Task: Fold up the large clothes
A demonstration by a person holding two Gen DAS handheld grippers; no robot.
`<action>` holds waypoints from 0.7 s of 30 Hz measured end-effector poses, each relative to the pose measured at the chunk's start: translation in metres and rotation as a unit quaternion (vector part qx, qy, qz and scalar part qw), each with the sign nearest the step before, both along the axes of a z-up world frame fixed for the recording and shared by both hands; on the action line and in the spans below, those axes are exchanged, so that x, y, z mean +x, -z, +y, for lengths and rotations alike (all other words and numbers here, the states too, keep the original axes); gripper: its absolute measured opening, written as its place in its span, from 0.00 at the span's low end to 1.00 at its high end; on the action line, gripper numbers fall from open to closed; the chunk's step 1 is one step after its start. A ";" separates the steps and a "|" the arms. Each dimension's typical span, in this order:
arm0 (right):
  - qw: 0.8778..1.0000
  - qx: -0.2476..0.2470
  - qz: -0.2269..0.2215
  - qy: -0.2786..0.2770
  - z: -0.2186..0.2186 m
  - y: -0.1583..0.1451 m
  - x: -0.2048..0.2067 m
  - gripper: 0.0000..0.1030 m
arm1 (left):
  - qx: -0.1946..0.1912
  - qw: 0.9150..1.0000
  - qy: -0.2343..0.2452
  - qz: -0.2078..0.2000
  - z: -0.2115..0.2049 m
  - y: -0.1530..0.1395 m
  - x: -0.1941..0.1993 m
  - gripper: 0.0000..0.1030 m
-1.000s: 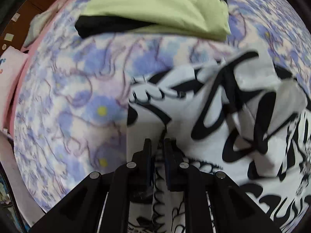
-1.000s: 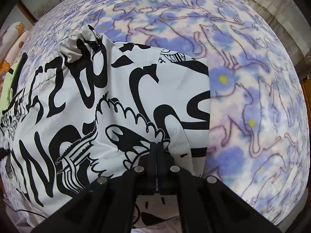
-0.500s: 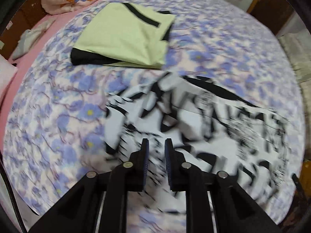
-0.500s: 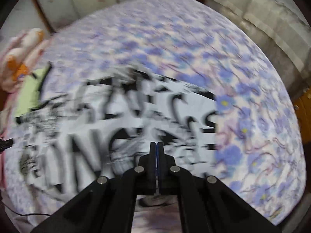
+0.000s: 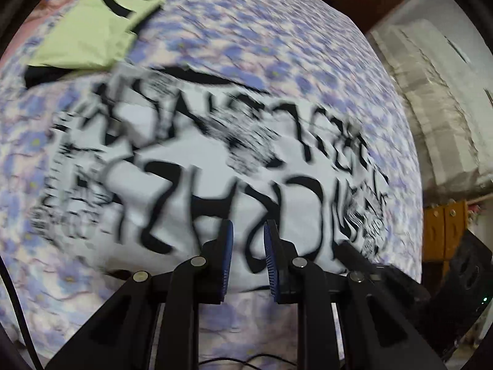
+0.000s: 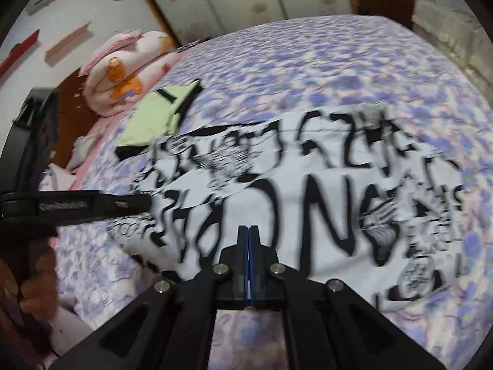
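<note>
**Printed garment folded on bed, both grippers above its near edge**

The white garment with black graffiti print lay flat on the floral bedspread, folded into a wide rectangle across the middle of the bed. Heavy motion blur smeared the print in both views; a fold line ran across the upper part, edges otherwise hard to read.

The left gripper was above the garment's near edge, jaws parted with a clear gap between the blue pads, nothing in them. The right gripper was also over the near edge, jaws pressed together pad to pad, no cloth visible between them. Whether either gripper touched the fabric could not be told. In the right wrist view the left gripper's black body reached in from the left side, tip at the garment's left edge.

A folded light green garment with black trim sat on the bedspread beyond the printed one's far left corner, just beside it. A rolled pink quilt with orange bears lay at the head of the bed, behind the green piece. A pale quilted cover was off the bed's right side, wooden cabinet below it. A black cable ran along the left edge of the left wrist view.
</note>
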State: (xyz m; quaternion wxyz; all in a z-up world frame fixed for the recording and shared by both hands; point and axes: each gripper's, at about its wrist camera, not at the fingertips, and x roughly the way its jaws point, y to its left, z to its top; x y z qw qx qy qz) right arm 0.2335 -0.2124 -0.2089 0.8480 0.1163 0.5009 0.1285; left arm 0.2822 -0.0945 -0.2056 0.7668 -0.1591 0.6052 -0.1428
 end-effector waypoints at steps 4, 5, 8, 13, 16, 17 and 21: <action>1.000 -0.002 0.011 -0.014 0.007 0.019 0.003 0.00 | -0.015 0.999 0.021 0.025 -0.025 0.028 -0.002 0.18; 1.000 -0.005 0.021 -0.019 0.007 0.028 0.006 0.00 | -0.019 0.999 0.021 0.034 -0.030 0.036 -0.004 0.18; 0.999 0.000 0.043 -0.028 0.007 0.052 0.012 0.00 | -0.015 0.998 0.017 0.062 -0.040 0.063 -0.004 0.17; 0.996 0.014 0.082 -0.022 -0.001 0.096 0.021 0.00 | 0.006 0.995 -0.020 0.098 -0.052 0.103 -0.002 0.17; 0.997 -0.006 0.070 -0.041 0.003 0.105 0.018 0.00 | 0.020 0.993 -0.043 0.105 -0.058 0.115 -0.001 0.15; 0.997 -0.008 0.067 -0.046 0.003 0.106 0.017 0.00 | 0.022 0.993 -0.047 0.105 -0.060 0.116 -0.002 0.15; 0.995 -0.031 0.051 -0.074 0.004 0.105 0.014 0.00 | 0.045 0.990 -0.088 0.102 -0.056 0.115 -0.011 0.07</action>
